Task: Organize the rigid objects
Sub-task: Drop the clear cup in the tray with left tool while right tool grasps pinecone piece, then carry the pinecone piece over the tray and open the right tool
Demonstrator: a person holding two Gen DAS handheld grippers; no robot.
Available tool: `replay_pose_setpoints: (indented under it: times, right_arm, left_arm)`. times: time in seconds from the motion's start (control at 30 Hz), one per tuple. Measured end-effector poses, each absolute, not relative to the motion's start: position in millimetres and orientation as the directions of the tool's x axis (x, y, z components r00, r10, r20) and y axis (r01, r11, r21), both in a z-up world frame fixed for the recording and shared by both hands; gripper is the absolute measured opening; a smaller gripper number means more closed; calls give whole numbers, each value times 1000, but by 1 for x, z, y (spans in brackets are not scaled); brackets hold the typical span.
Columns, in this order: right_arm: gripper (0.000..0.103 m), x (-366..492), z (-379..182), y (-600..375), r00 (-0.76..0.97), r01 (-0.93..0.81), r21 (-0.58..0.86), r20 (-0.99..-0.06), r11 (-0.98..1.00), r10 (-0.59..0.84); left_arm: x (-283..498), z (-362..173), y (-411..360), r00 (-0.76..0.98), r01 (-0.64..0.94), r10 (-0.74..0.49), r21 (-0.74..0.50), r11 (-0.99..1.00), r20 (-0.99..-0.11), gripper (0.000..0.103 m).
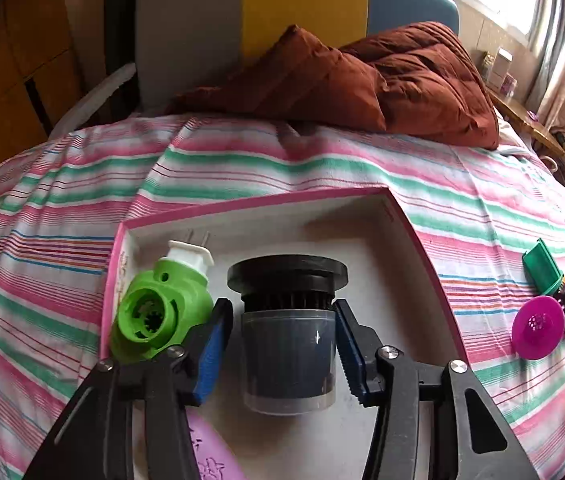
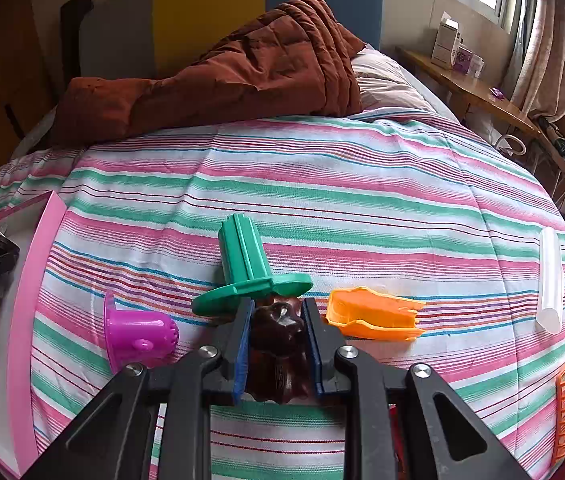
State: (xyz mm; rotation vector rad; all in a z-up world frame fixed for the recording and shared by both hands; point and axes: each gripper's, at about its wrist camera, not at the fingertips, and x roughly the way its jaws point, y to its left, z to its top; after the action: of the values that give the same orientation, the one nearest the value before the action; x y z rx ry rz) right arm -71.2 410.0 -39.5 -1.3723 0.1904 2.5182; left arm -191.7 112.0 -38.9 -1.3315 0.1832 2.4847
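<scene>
Striped cotton bedsheet under shallow pink-rimmed cardboard box. Inside it, ribbed black cylinder with clear cap sits between the left gripper fingers, parted, not pressing. Right gripper clamped on glossy brown lumpy piece.

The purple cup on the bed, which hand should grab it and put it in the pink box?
Probably left. The left gripper stands open around the black canister already in the pink box. The right gripper is shut on a brown piece, though nearer the purple cup.
</scene>
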Motion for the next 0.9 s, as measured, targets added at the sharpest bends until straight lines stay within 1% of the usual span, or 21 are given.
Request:
replay_pose_setpoints:
  times: [0.2, 0.37, 0.6, 0.77, 0.9]
  right_arm:
    - [23, -71, -39, 409, -516, -296, -13, -839, -955, 171]
    - [23, -71, -39, 408, -520, -291, -26, -835, -957, 180]
    - [23, -70, -38, 408, -526, -294, -27, -830, -955, 185]
    - [22, -69, -38, 403, -531, -283, -61, -821, -957, 209]
    - [22, -67, -35, 401, -542, -281, -60, -814, -958, 210]
  left_arm:
    - [-158, -17, 103, -583, -303, 193, -10, -953, -789, 63]
    - [-110, -6, 97, -613, -295, 194, -6, -955, -766, 65]
    - [-52, -4, 96, -607, -320, 212, -10, -947, -766, 65]
    - [-29, -7, 93, -605, -317, 201, 1, -948, -771, 65]
    - [-20, -10, 86, -607, -301, 184, 8, -954, -773, 65]
